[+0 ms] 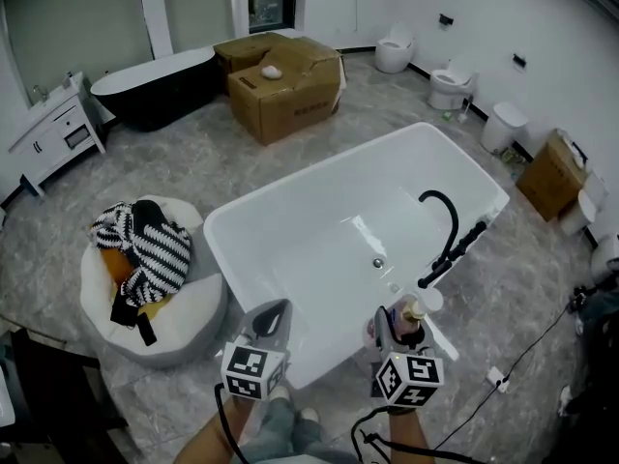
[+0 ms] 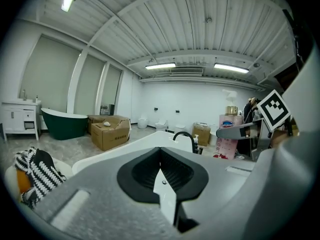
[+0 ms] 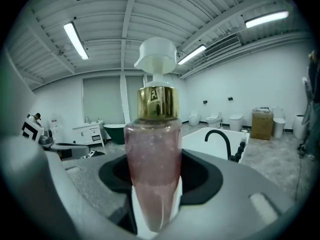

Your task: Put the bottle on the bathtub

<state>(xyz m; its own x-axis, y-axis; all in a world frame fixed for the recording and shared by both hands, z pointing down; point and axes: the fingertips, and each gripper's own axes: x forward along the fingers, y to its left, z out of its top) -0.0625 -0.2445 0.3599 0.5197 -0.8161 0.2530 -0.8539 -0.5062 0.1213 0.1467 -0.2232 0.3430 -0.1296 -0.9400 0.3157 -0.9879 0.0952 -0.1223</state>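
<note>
The pink bottle has a gold collar and a white pump, and it stands upright between the jaws of my right gripper, which is shut on it. In the head view the bottle and right gripper hang over the near right corner of the white bathtub, just in front of the black faucet. My left gripper points at the tub's near rim, shut and empty. In the left gripper view its jaws meet, with the bottle off to the right.
Cardboard boxes and a dark tub stand at the back, with a white cabinet at the far left. A round cushion with striped cloth lies left of the bathtub. Toilets and a bin line the right wall. Cables cross the floor.
</note>
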